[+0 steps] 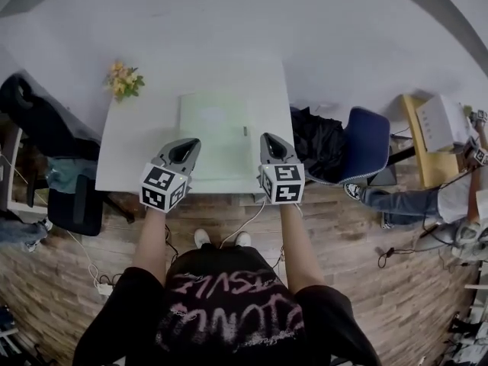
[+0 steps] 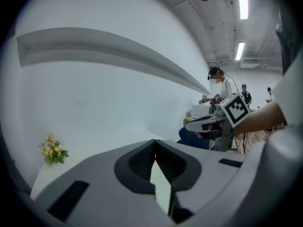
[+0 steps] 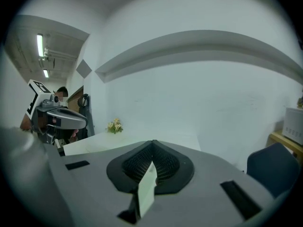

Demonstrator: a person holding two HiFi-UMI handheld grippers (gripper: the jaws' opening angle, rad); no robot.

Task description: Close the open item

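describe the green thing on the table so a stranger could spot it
Start at the white table. Near its middle lies a flat pale green rectangle. It is far larger and flatter than its only neighbour, a small bunch of yellow flowers at the far left corner.

Lab: ceiling strip lights (image 2: 243,4), floor cables (image 1: 245,221), other headset-wearing person (image 2: 222,86).

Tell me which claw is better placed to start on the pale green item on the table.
Left, narrowly. The left claw hangs over the near left corner of the green item, while the right claw sits just off its right edge. Both are shut.
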